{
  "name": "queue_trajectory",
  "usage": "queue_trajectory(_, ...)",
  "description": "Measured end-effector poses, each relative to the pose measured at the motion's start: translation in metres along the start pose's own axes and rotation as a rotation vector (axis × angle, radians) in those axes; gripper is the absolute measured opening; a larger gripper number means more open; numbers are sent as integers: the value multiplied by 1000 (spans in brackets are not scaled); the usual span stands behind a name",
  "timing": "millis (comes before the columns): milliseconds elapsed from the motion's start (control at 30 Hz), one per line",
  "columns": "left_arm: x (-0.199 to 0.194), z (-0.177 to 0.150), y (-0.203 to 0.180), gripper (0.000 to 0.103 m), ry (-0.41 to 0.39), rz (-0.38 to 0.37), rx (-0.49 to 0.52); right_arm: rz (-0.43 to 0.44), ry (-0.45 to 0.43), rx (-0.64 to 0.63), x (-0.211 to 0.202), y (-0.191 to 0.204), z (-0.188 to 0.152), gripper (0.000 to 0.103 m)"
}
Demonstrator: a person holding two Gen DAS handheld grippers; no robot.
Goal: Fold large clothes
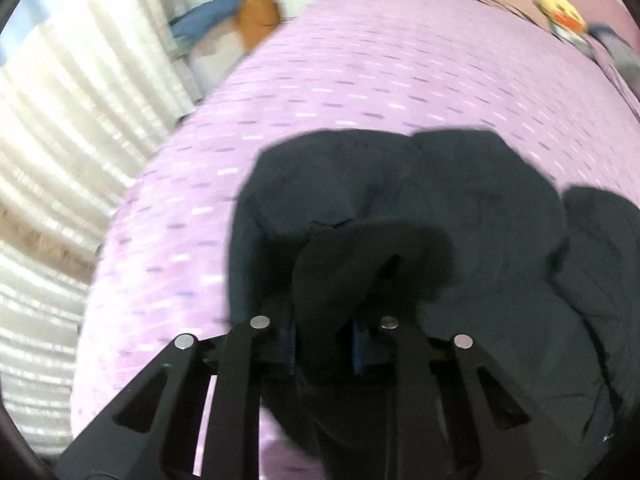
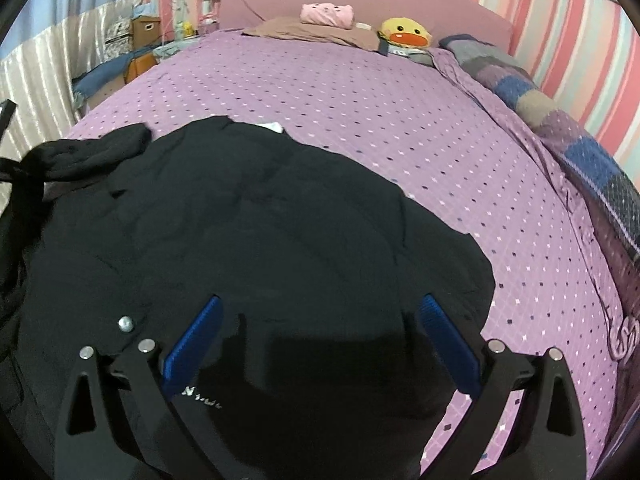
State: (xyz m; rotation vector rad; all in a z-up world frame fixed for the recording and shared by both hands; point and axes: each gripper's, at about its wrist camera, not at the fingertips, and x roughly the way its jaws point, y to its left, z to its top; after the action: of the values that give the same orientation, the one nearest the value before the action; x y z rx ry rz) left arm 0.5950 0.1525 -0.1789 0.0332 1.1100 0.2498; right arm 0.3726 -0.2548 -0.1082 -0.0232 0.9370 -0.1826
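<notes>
Black fabric of the garment (image 2: pixel 256 240) fills the near half of the right wrist view, spread over the purple dotted bed (image 2: pixel 400 128) and reaching from its near edge toward the middle, with a bunched part at the far left. Spread wide apart, the right gripper (image 2: pixel 320 320) hovers released over the near hem, its blue fingers (image 2: pixel 448 340) on either side of flat cloth and gripping nothing. In the blurred left wrist view, the left gripper (image 1: pixel 324 344) is clenched on a raised fold of the same garment (image 1: pixel 460 220), the cloth rising between its fingers (their blue pads barely show). Far off by the headboard lie a yellow duck plush (image 2: pixel 404 34) and a pink roll (image 2: pixel 327 14).
</notes>
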Motion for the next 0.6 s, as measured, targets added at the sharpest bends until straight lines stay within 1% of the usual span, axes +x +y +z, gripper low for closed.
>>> queue_trajectory(67, -4, -7, 34, 19, -3, 35, -24, -13, 2, -20, -4, 3, -1, 99)
queue_trajectory(100, -4, -15, 52, 20, 7, 39, -36, -19, 0, -26, -7, 4, -2, 99)
queue_trajectory(133, -4, -22, 63, 20, 17, 35, -40, -19, 0, -25, -10, 4, -2, 99)
queue_trajectory(233, -6, -55, 86, 27, 32, 52, -16, -11, 4, -18, -18, 3, -2, 99)
queue_trajectory(267, -6, -62, 89, 30, 38, 51, -12, -11, 7, -16, -20, 4, -2, 99)
queue_trajectory(300, -9, -72, 94, 33, 53, 35, -17, -11, 11, -14, -21, 4, -2, 99)
queue_trajectory(333, -11, -73, 97, 33, 60, 16, -27, -7, 14, -13, -23, 5, -1, 99)
queue_trajectory(367, -16, -77, 99, 36, 61, -6, -35, 0, 10, -16, -26, 7, 0, 99)
queue_trajectory(400, -23, -80, 101, 45, 59, -23, -41, 2, 5, -18, -27, 10, 1, 99)
queue_trajectory(433, -34, -83, 102, 53, 46, -25, -44, 5, 6, -22, -26, 12, 2, 99)
queue_trajectory(467, -47, -84, 103, 74, 21, -29, -40, 12, 11, -27, -25, 15, 3, 99)
queue_trajectory(500, -61, -85, 103, 90, -12, -28, -31, 22, 17, -35, -23, 20, 5, 99)
queue_trajectory(533, -71, -87, 105, 94, -38, -14, -22, 27, 20, -44, -22, 25, 6, 99)
queue_trajectory(600, -92, -85, 102, 95, -82, 25, 21, 35, 21, -79, -20, 38, 12, 99)
